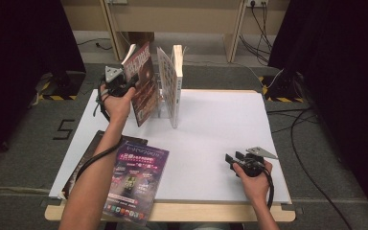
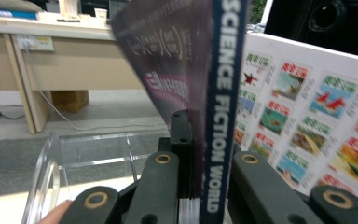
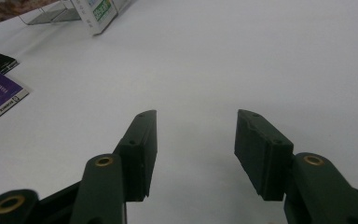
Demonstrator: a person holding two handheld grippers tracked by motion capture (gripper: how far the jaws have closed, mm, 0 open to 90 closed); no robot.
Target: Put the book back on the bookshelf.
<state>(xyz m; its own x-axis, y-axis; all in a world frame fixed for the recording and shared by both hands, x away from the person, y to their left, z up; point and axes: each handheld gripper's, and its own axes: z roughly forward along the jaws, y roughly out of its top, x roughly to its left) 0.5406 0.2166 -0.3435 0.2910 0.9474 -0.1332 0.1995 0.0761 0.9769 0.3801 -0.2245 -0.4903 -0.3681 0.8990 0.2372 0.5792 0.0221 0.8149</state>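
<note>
The left gripper (image 1: 124, 85) clamps the magazine (image 1: 143, 84) by its spine, holding it upright just beside the clear rack (image 1: 165, 98) for slotting in, while the right gripper (image 1: 234, 160), jaws wide and empty, rests well apart from the rack.

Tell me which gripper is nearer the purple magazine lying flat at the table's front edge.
Left, though not by much. The left gripper is up by the clear rack, jaws shut on another magazine, beyond the purple magazine. The right gripper rests open, farther off across the bare white table.
</note>
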